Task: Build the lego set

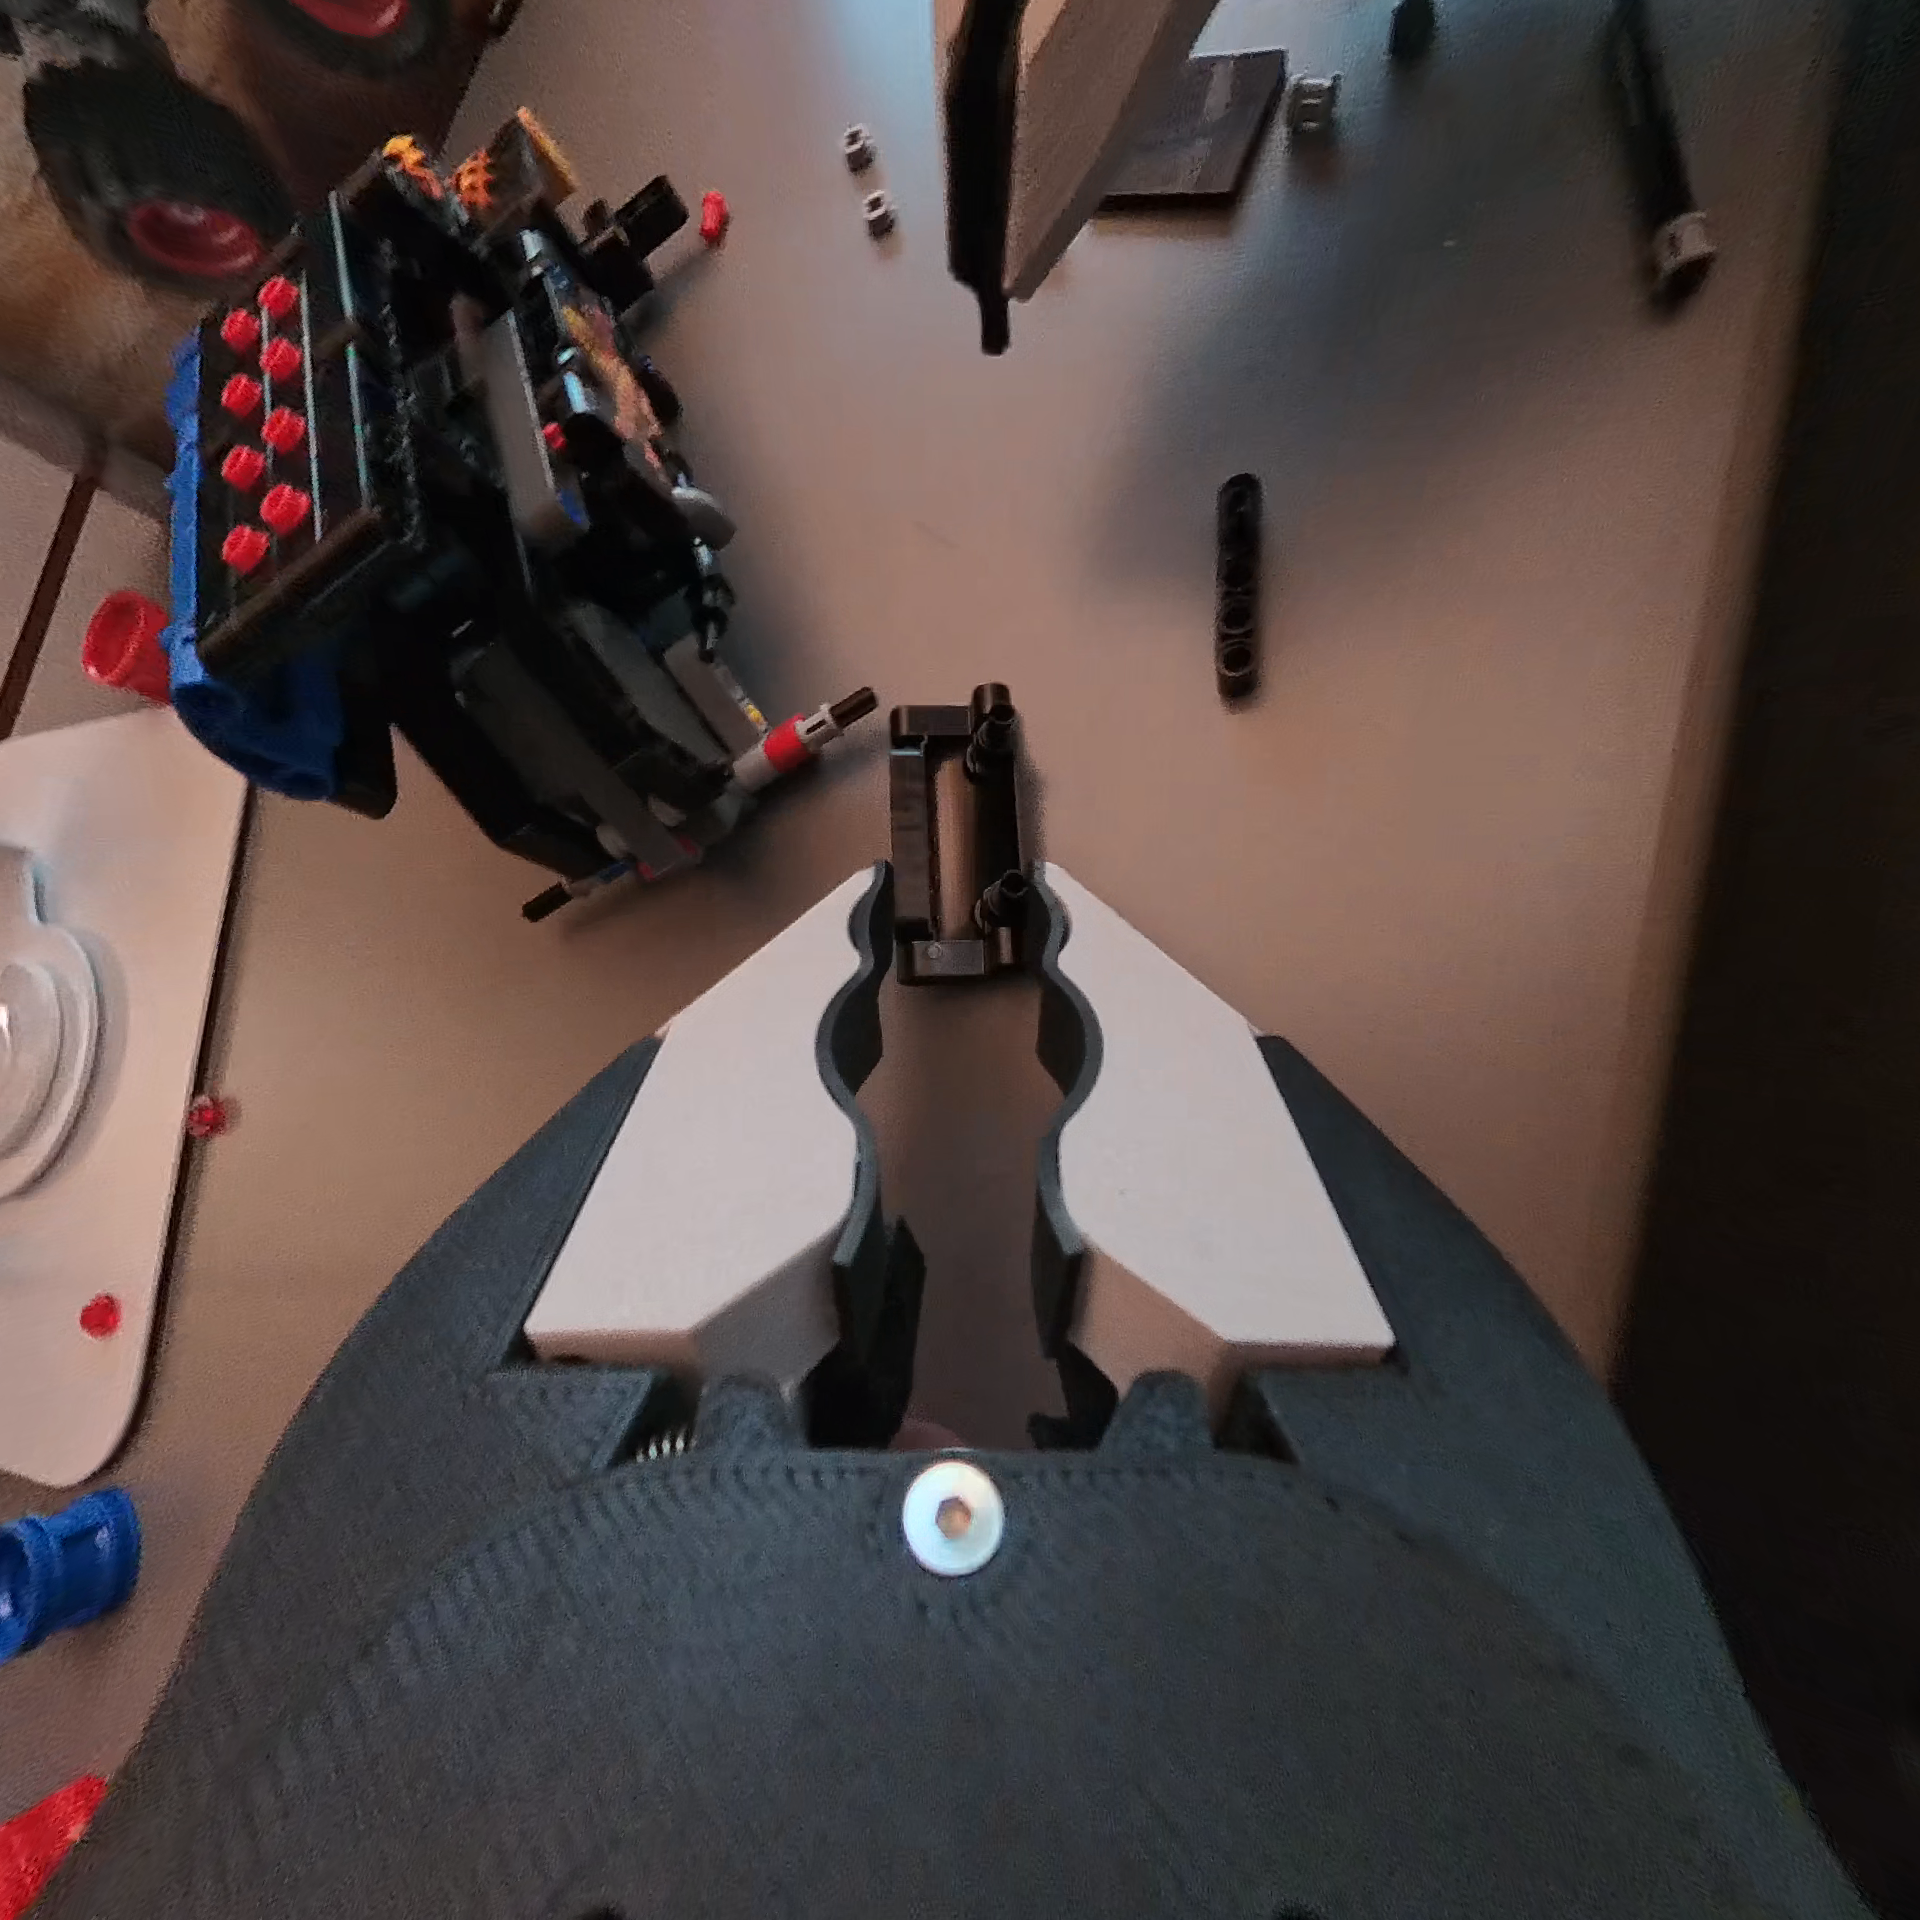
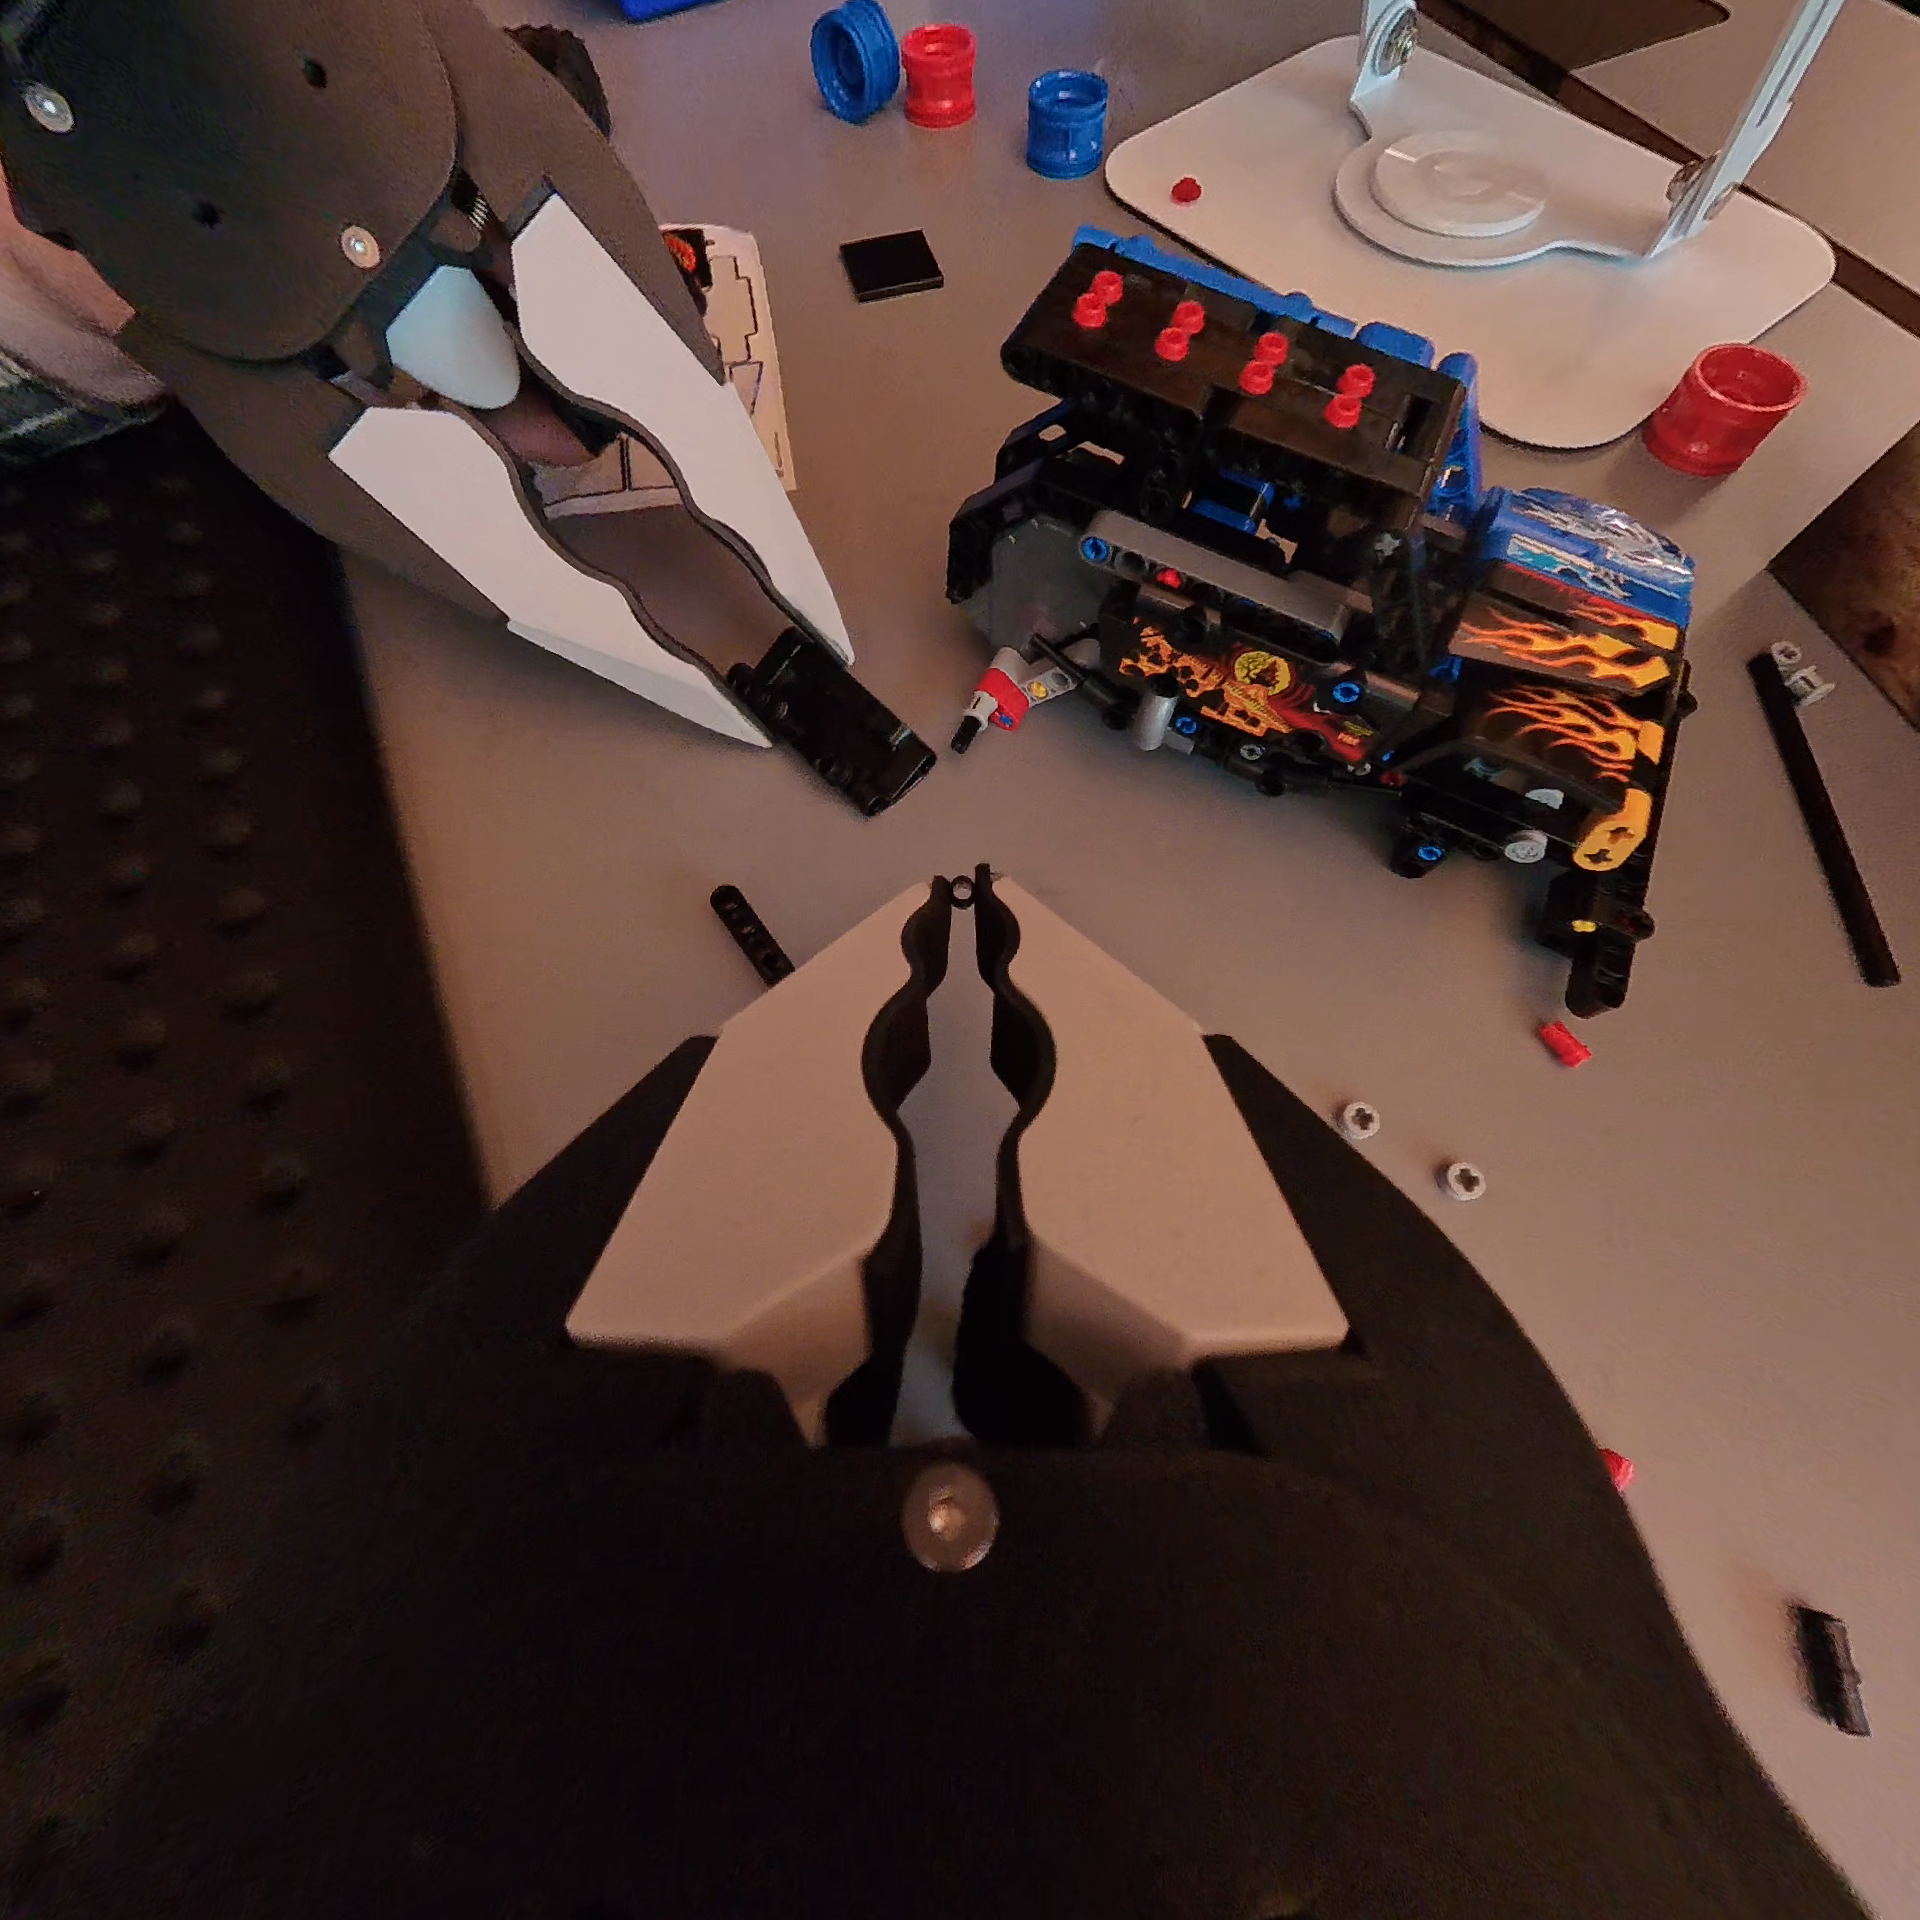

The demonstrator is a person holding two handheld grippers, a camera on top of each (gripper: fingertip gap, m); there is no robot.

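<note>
left gripper (image 1: 961, 904): clamped on black frame piece (image 1: 954, 831), resting on table (image 1: 1403, 831) | right gripper (image 2: 966, 891): pinching small black pin (image 2: 964, 888) | truck model (image 2: 1330, 623): just beside | risk: pin slipping or misaligning at frame hole, thin tip grip

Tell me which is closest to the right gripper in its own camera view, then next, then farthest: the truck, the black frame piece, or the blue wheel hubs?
From the right gripper:
1. Black frame piece, just ahead-left, held by the left gripper.
2. Truck, ahead-right.
3. Blue wheel hubs, far back.
</note>
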